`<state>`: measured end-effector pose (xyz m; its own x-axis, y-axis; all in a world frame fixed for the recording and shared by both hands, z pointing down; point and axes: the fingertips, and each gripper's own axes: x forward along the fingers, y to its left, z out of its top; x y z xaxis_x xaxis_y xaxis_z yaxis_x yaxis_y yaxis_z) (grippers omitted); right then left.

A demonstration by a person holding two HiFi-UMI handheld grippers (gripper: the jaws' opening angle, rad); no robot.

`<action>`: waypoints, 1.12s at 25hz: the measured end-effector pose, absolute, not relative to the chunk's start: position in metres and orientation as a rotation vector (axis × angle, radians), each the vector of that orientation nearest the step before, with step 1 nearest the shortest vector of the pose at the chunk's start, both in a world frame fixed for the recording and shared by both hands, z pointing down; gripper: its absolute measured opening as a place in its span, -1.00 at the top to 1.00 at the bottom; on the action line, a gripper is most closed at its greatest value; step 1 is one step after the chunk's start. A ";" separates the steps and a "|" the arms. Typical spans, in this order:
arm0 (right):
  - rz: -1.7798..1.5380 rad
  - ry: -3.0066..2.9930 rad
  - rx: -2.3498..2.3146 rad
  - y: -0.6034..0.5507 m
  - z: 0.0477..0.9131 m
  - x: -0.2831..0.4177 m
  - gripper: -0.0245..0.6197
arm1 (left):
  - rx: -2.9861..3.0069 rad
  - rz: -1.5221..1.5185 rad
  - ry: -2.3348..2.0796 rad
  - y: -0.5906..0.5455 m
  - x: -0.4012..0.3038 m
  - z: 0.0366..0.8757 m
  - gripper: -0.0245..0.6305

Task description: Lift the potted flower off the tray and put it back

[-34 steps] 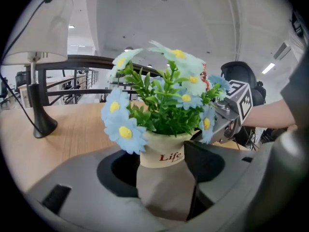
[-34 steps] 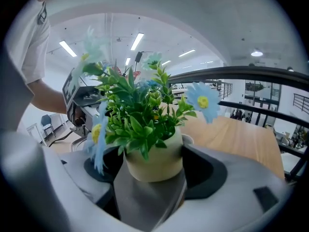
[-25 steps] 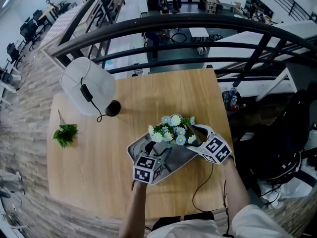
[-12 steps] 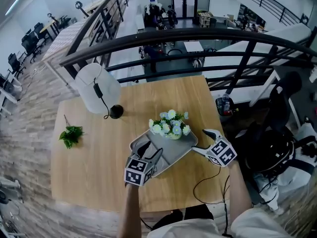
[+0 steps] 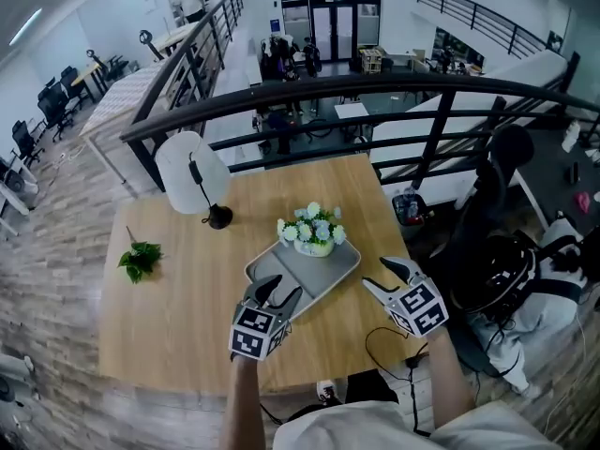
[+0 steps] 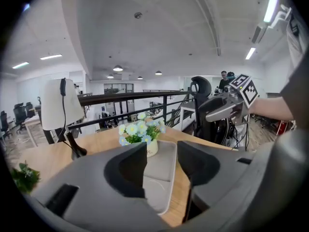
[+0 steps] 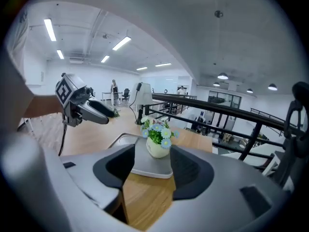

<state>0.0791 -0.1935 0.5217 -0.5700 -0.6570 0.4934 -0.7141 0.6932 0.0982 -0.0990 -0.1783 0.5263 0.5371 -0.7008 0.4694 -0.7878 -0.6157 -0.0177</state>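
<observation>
The potted flower [image 5: 311, 233], white and blue blooms in a cream pot, stands upright at the far corner of the grey tray [image 5: 298, 275] on the wooden table. My left gripper [image 5: 279, 291] hovers over the tray's near left edge. My right gripper [image 5: 380, 275] hangs off the tray's right side. Both sit well short of the pot, their jaws closing with nothing between them. The left gripper view shows the flower [image 6: 140, 131] and tray [image 6: 159, 197] beyond the jaws. In the right gripper view, the flower [image 7: 157, 137] stands on the tray [image 7: 123, 140].
A white-shaded lamp [image 5: 192, 172] with a black base stands at the table's back left. A green leafy sprig [image 5: 141, 259] lies near the left edge. A black railing [image 5: 375, 97] runs behind the table. A cable [image 5: 380, 345] trails over the near right edge.
Both grippers have drawn back and up from either side of the pot toward the near edge of the tray. The flower stays standing on the tray.
</observation>
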 end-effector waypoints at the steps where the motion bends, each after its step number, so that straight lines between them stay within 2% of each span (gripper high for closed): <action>1: 0.161 -2.419 1.073 -0.185 0.513 0.077 0.14 | 2.592 0.637 -1.265 -0.172 -0.095 0.518 0.24; 6: 0.136 -2.515 1.153 -0.148 0.463 0.074 0.24 | 2.689 0.503 -1.308 -0.144 -0.082 0.466 0.48; 15: 0.045 -2.653 1.245 -0.097 0.380 0.069 0.48 | 2.808 0.367 -1.394 -0.103 -0.078 0.386 0.62; 19: 0.034 -2.672 1.269 -0.084 0.362 0.067 0.62 | 2.810 0.290 -1.449 -0.093 -0.081 0.367 0.78; 25: 0.011 -2.688 1.283 -0.072 0.345 0.063 0.83 | 2.855 0.279 -1.483 -0.084 -0.073 0.349 0.85; 28: -0.016 -2.677 1.286 -0.071 0.344 0.059 0.86 | 2.868 0.281 -1.486 -0.082 -0.070 0.347 0.85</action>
<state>0.0593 -0.0708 0.3438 -0.6132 -0.7757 0.1492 -0.7738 0.6278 0.0837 -0.0703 -0.0816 0.3474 0.5659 -0.8175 0.1070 -0.8001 -0.5759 -0.1681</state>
